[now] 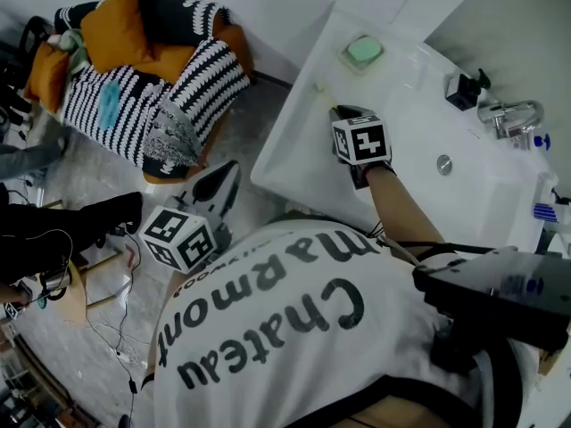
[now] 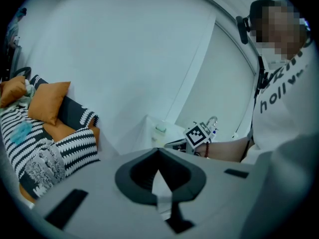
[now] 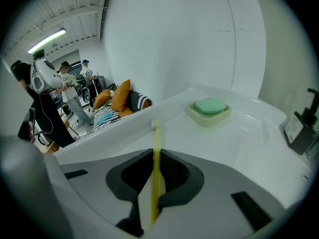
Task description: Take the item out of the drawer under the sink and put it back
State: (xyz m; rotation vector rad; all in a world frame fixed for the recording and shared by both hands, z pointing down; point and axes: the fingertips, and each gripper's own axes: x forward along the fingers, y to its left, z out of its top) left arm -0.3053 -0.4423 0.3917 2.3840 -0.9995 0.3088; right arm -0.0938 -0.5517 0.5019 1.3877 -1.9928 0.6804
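Nearest, off the sink's front-left corner and out over the floor, the left gripper hangs idle with its jaws pressed together on nothing. It has no part in the step for now.

Over the sink's front rim, the right gripper slants down with its jaws pinched on a thin yellow item, seen edge-on. The item's pale tip reaches toward the sink's far-left edge. So the task's thing is out of the drawer and held above the sink top. The drawer below is hidden in every view by the person's body and the sink itself.

The step in hand looks like the carry back down to the drawer. To do it well, the person would probably keep the pinch firm, because the item is narrow and held near one end and could pivot between the pads. The long tip should clear the sink's front edge on the way down. The left gripper is free to steady or open the drawer if that is needed.

Farther along the sink's back-left corner sits a soap dish with a green bar. It is well apart from the item and not in the way. A tap stands at the sink's far right. Beyond the sink's left side is a striped chair with orange cushions.
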